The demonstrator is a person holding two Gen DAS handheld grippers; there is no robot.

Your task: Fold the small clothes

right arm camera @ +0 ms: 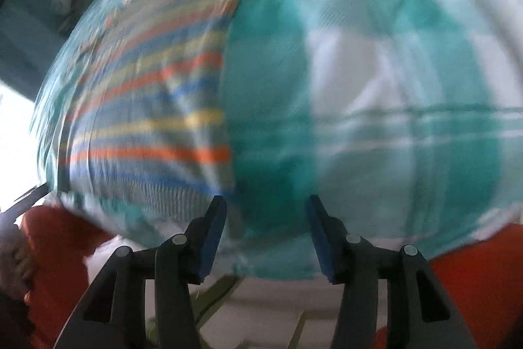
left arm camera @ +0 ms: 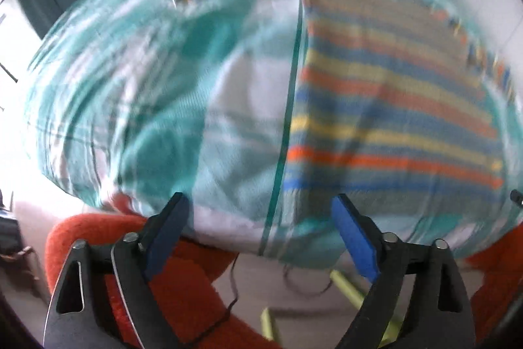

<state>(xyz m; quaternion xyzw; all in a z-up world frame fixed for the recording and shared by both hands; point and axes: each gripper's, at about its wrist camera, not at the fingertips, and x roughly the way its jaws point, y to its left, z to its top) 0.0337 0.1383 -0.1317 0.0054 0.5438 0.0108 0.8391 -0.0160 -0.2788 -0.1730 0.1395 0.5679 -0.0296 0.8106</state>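
both grippers off the cloth, striped garment lying flat

the striped garment (left arm camera: 392, 107) lies spread on a teal-and-white checked cloth (left arm camera: 130, 94), which covers a surface above an orange rug (left arm camera: 183, 290); what that surface is i can't tell. the left gripper (left arm camera: 261, 218) hangs over the near edge with fingers wide and nothing between them. the right gripper (right arm camera: 266, 231) hovers at the same edge, fingers (right arm camera: 214, 234) apart at a middling gap, empty too. both views are blurred. my read: a fold has been laid and let go, and the hands are free to pick the next edge.
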